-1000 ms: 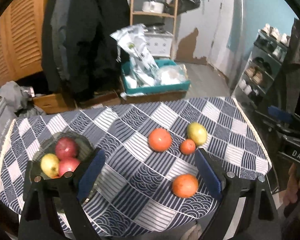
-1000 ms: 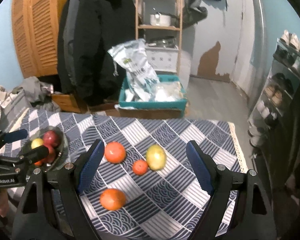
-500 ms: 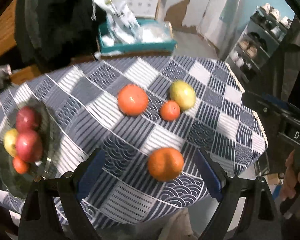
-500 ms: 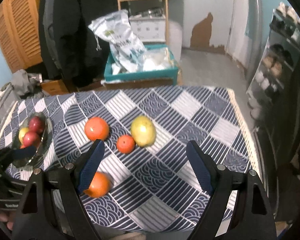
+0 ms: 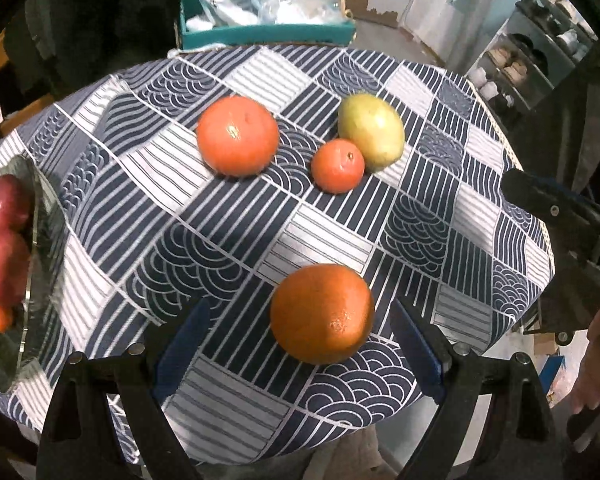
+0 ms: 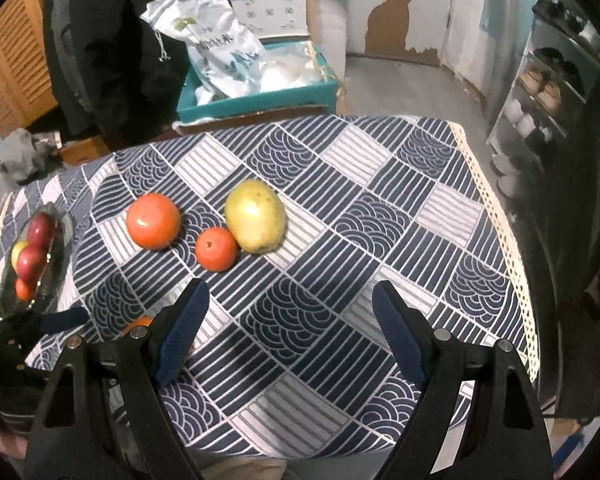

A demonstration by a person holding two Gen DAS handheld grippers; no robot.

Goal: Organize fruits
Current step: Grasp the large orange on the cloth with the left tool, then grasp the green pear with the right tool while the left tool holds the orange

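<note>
A large orange (image 5: 322, 312) lies near the table's front edge, between the open fingers of my left gripper (image 5: 300, 340). Farther back lie a red-orange fruit (image 5: 238, 135), a small tangerine (image 5: 337, 165) and a yellow-green mango (image 5: 371, 131). A dark glass bowl (image 5: 46, 240) at the left holds red apples (image 5: 2, 268) and a small orange. My right gripper (image 6: 290, 324) is open and empty above the table's front middle. In the right wrist view I see the red-orange fruit (image 6: 153, 221), tangerine (image 6: 216, 249), mango (image 6: 255, 215) and bowl (image 6: 60, 256).
The table carries a blue and white patterned cloth (image 6: 380, 208). Behind it stands a teal box (image 6: 260, 92) with plastic bags, dark coats at the back left, and a shoe rack (image 6: 556, 80) at the right. The cloth's right edge has a lace trim.
Both grippers have moved forward and down toward the table. The large orange now lies between my left gripper's fingers. The bowl has slid to the left edge of view.
</note>
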